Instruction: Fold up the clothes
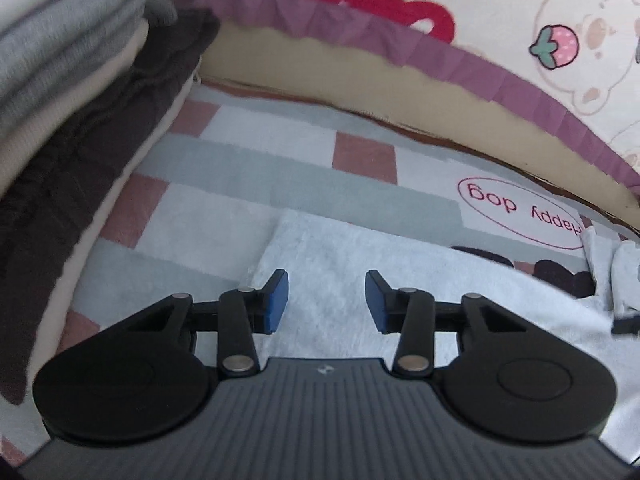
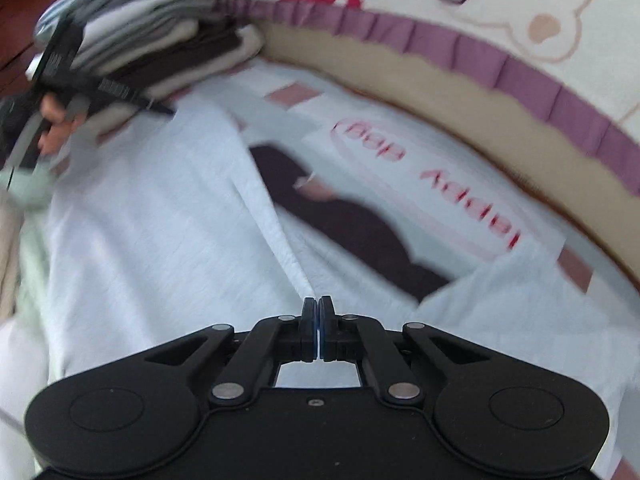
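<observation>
A white garment [image 1: 340,272] lies spread on a checked blanket [image 1: 240,168]. My left gripper [image 1: 327,300] hovers just over the garment's near-left part, open, with nothing between its blue pads. In the right wrist view the same garment [image 2: 160,240] fills the lower left, and a long crease runs down it to my right gripper [image 2: 319,304]. That gripper's pads are pressed together, pinching the cloth where the crease ends. A hand [image 2: 52,120] at the upper left holds the other gripper.
A stack of folded grey, cream and dark clothes [image 1: 80,80] sits at the left; the right wrist view shows this stack [image 2: 160,48] at upper left. A cream quilt with a purple frill [image 1: 440,52] borders the far side. The blanket carries a "happy dog" print [image 1: 520,212].
</observation>
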Tool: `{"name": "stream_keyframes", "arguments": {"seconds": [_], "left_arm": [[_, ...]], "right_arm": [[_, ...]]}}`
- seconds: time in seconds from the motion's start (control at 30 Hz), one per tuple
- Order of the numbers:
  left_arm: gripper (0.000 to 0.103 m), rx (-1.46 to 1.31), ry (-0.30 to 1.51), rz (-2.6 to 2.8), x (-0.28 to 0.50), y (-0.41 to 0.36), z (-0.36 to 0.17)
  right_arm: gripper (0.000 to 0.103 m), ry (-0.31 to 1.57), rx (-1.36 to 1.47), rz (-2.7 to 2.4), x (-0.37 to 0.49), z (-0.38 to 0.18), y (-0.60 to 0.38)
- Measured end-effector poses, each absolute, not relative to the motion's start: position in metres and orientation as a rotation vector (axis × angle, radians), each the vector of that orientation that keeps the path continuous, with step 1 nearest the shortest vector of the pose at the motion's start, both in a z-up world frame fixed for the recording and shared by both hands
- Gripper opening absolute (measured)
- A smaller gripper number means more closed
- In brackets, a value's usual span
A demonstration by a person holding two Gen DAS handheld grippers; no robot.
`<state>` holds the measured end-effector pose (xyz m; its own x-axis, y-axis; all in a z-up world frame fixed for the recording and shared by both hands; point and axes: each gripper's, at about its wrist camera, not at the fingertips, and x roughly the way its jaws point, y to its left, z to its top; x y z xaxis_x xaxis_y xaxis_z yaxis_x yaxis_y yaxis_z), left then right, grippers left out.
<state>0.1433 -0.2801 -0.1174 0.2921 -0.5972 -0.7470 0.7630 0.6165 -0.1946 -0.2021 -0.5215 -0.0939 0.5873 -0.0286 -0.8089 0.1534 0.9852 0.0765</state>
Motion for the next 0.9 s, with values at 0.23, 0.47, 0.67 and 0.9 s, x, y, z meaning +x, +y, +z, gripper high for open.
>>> {"name": "stream_keyframes", "arguments": {"seconds": [0.23,0.47,0.67,0.9], "left_arm": [[0.053,0.347,0.852,-0.9,0.131,-0.292,-0.123],[0.062,0.308,0.929,-0.871,0.142,-0.293,-0.138],[0.066,0.251,0.862,-0.852,0.139,-0.3,-0.133],[0.066,0.235,0.867,-0.851,0.138,-0.29,-0.122]], "right_arm": [[0.005,0.98,0.002,-0.201,-0.211,-0.106,-0.5],[0.049,0.934,-0.06,-0.187,-0.19,-0.108,-0.493],[0.05,0.911,0.078,-0.147,-0.161,-0.119,-0.496],[0.017,0.836,0.208,0.036,-0.114,-0.118,-0.488]]}}
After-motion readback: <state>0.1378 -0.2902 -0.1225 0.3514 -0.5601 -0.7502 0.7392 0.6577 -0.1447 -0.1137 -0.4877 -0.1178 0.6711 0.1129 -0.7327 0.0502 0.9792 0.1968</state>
